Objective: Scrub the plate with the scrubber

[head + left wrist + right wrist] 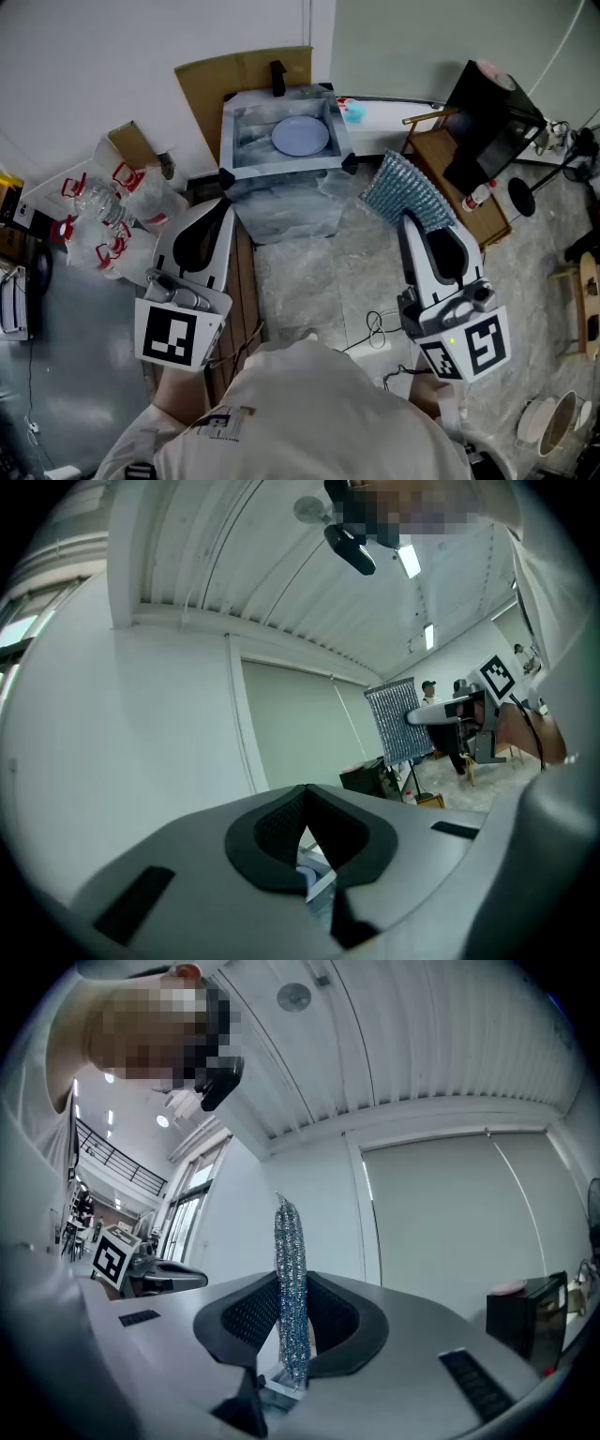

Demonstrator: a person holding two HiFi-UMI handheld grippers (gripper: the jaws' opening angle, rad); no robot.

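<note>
A pale blue plate (300,136) lies flat in a plastic-lined basin (246,161) at the top of the head view. My right gripper (405,217) is shut on a silver mesh scrubber (406,190), held to the right of the basin and clear of the plate. In the right gripper view the scrubber (290,1269) stands upright, pinched between the jaws of the right gripper (292,1340). My left gripper (223,204) hangs at the basin's front left corner, shut and empty. In the left gripper view the left gripper (307,834) has its pads together, and the scrubber (394,722) shows far off.
Cardboard (225,80) leans behind the basin. Clear plastic bottles with red handles (108,211) crowd the left. A wooden chair (455,173) with a black case (487,117) stands at the right. Cables (380,328) lie on the floor, and bowls (553,427) sit at the bottom right.
</note>
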